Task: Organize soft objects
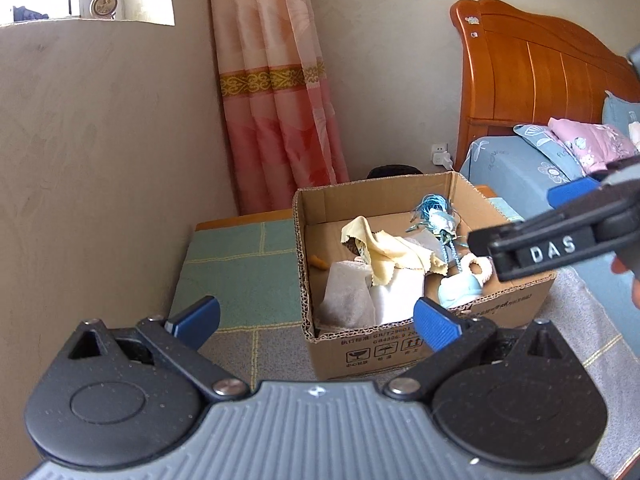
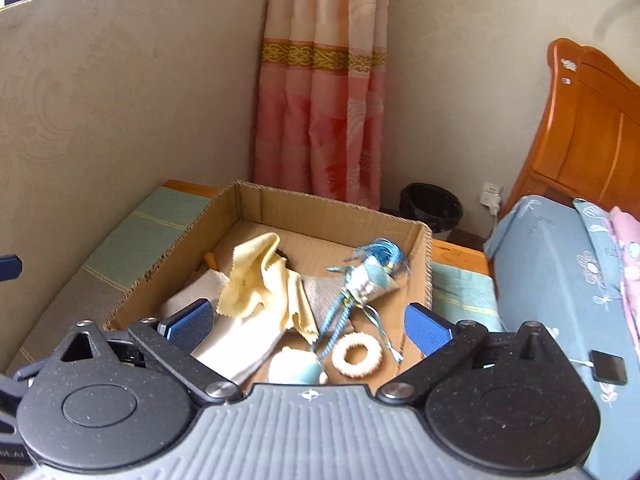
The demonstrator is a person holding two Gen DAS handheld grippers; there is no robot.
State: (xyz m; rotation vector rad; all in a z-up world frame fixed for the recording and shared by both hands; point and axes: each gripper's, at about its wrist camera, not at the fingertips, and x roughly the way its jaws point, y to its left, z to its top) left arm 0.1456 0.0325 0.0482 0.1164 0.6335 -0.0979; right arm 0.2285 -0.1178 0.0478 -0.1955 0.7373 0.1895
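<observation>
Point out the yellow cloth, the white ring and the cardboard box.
yellow cloth (image 2: 262, 280): right wrist view, middle of its folds.
white ring (image 2: 359, 355): right wrist view, its lower band.
cardboard box (image 1: 400, 354): left wrist view, printed front wall.

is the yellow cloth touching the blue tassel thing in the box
Apart. The right wrist view shows grey fabric and bare cardboard between the yellow cloth and the blue tassel.

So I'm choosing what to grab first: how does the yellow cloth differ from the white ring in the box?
The yellow cloth is thin fabric, crumpled and draped over other items; the white ring is a small bumpy loop lying flat on the box floor. The yellow cloth has zigzag edges and spreads wide; the white ring is compact with an open centre. Both sit inside the cardboard box, untouched by either claw.
</observation>
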